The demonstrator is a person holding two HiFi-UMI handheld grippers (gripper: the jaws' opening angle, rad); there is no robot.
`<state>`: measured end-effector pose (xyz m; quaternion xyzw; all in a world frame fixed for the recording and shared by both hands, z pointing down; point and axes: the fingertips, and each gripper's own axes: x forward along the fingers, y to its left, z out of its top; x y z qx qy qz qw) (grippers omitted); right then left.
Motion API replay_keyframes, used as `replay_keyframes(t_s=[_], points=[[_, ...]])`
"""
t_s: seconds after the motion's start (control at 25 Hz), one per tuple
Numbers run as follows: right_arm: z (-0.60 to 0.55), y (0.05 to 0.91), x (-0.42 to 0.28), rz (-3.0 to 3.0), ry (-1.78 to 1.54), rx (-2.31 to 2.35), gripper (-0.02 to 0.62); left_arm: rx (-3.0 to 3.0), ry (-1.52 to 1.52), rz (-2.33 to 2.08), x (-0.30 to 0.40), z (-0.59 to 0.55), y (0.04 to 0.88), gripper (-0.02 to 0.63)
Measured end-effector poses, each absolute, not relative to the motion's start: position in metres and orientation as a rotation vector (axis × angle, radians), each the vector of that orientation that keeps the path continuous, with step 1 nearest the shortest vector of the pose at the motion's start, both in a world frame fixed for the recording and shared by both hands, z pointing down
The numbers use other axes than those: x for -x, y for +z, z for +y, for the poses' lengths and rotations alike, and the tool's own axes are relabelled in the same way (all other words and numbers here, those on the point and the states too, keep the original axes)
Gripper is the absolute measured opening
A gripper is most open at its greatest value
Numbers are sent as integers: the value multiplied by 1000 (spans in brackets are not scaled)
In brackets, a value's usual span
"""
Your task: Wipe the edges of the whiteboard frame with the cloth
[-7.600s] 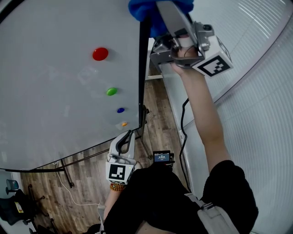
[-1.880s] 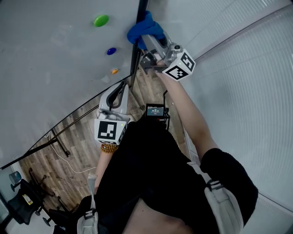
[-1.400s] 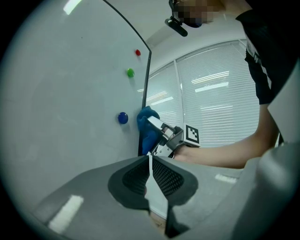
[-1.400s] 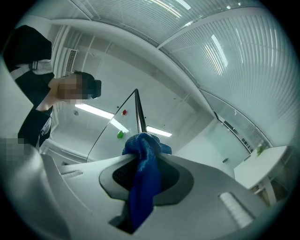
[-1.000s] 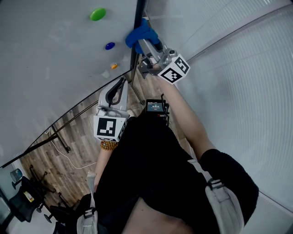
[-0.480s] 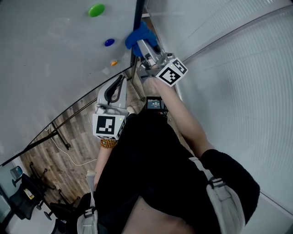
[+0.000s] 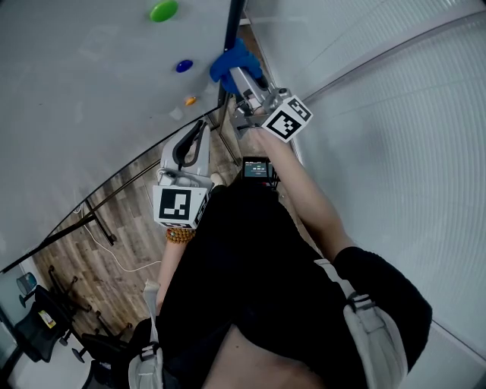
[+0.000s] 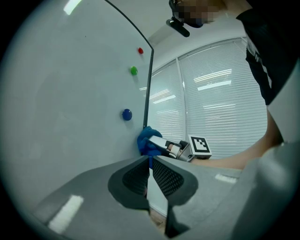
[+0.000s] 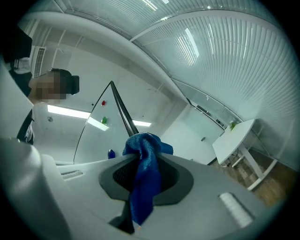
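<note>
My right gripper point(image 7: 241, 72) is shut on a blue cloth point(image 7: 234, 61) and presses it against the whiteboard's dark right frame edge point(image 7: 228, 38), low on the board near the bottom corner. The cloth point(image 9: 143, 168) hangs bunched between the jaws in the right gripper view, with the frame point(image 9: 123, 115) rising behind it. My left gripper point(image 7: 194, 142) is shut with nothing in it, held just below the board's lower edge. The left gripper view shows its jaws closed together, and beyond them the cloth point(image 8: 147, 142) on the frame point(image 8: 149, 84).
Green point(image 7: 163, 10), blue point(image 7: 184, 66) and orange point(image 7: 190, 100) magnets sit on the whiteboard point(image 7: 91, 114). A wall of white blinds point(image 7: 395, 137) stands close on the right. Below lie wood floor point(image 7: 114, 243), the board's stand legs and an office chair point(image 7: 34, 334).
Over 7.6 s the right gripper has slid the cloth down the right frame edge from near the red magnet's height to below the blue magnet. In the last second it barely moved. Left gripper unchanged.
</note>
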<state>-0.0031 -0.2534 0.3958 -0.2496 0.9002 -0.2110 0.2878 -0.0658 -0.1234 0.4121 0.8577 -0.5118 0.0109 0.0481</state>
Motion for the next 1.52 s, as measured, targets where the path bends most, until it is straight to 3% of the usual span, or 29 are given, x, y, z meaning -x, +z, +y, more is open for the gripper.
replay_keyframes(t_s=[0.8, 1.52], points=[[-256, 418, 7, 2382, -634, 557, 71, -2565, 12, -1634, 80, -132, 395, 0], [-254, 553, 25, 2474, -950, 745, 71, -2516, 19, -1702, 110, -114, 426, 0]])
